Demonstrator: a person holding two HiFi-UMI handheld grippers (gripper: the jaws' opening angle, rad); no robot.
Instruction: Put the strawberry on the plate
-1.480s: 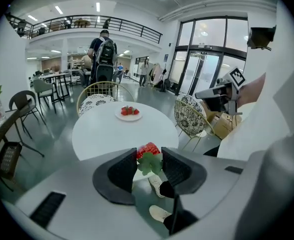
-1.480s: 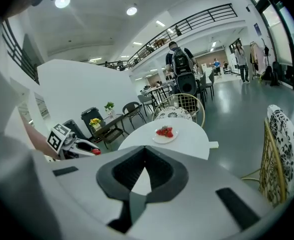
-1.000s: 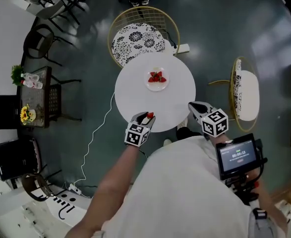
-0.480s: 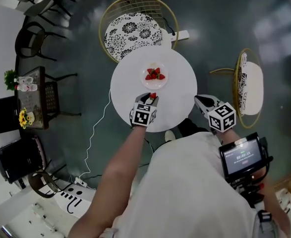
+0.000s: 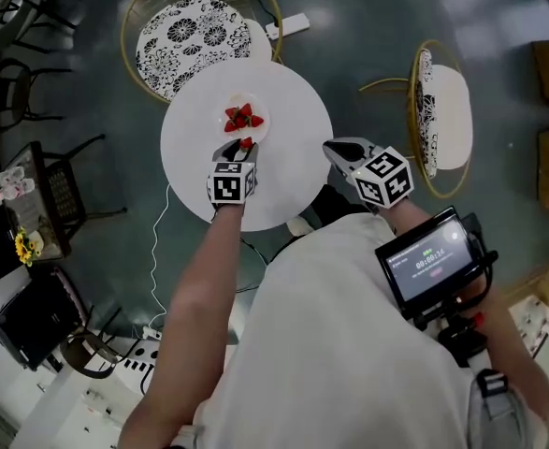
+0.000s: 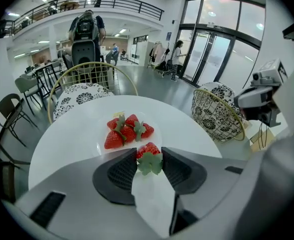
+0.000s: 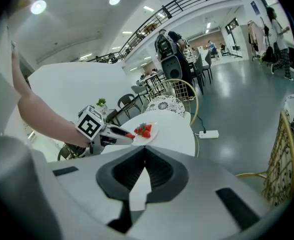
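1. The right gripper hangs at the near-right rim of the round white table. Its own view shows its grey jaws pressed together.
2. The left gripper reaches in over the table's near side. Its jaws are clamped on a red strawberry with a green leafy cap.
3. From the head view, that held strawberry sits at the near edge of the small white plate, which lies towards the table's far side. Whether the berry touches the plate cannot be told.
4. A pile of red strawberries rests in the middle of the plate.
5. Beyond the table's far edge stands a gold wire chair with a black-and-white patterned cushion. A second gold wire chair stands off the table's right side.
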